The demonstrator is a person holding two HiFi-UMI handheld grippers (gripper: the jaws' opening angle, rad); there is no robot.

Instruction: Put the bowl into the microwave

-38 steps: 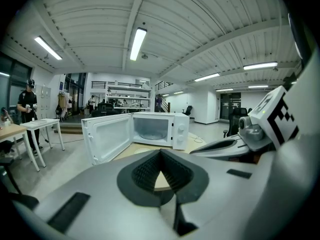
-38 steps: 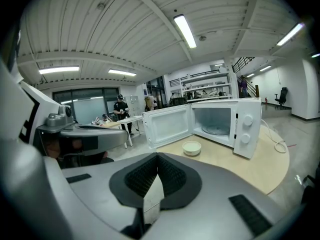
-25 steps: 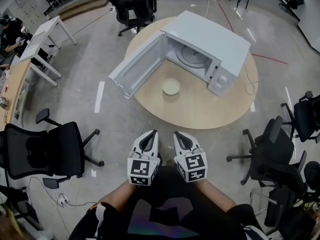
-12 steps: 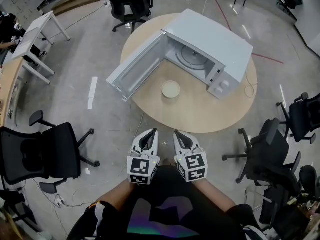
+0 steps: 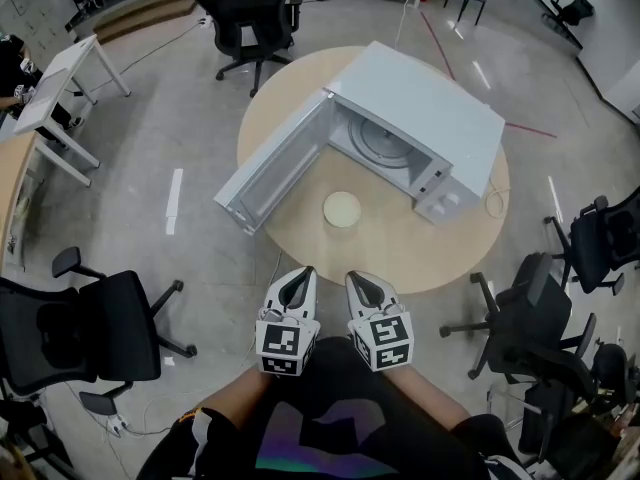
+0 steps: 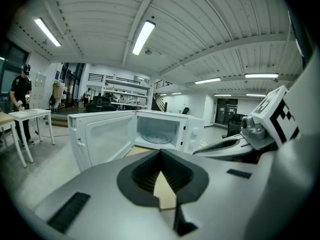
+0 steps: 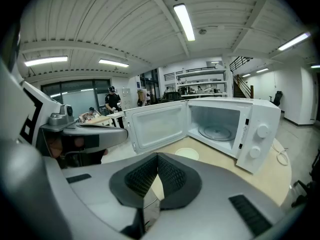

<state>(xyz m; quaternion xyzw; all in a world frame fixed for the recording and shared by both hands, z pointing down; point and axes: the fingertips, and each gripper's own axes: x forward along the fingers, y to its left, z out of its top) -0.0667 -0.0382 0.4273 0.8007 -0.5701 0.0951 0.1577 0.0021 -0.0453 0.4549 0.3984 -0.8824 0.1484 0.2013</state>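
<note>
A cream bowl (image 5: 342, 209) sits on the round wooden table (image 5: 390, 253), just in front of the white microwave (image 5: 430, 108). The microwave's door (image 5: 275, 163) stands wide open to the left, and its glass turntable (image 5: 385, 140) is bare. My left gripper (image 5: 304, 272) and right gripper (image 5: 353, 277) are side by side, short of the table's near edge, both shut with nothing in them. In the right gripper view the bowl (image 7: 186, 154) lies beyond the closed jaw tips, with the microwave (image 7: 235, 129) behind it. The left gripper view shows the microwave (image 6: 160, 130) ahead; the bowl is hidden there.
Black office chairs stand around the table: one at the left (image 5: 85, 328), one behind (image 5: 250, 8), others at the right (image 5: 545, 318). A white desk (image 5: 50, 83) is far left. A white cable (image 5: 492, 203) lies on the table beside the microwave.
The head view has drawn a little closer to the table, so the table and microwave sit lower in the frame. Both grippers stay shut, side by side.
</note>
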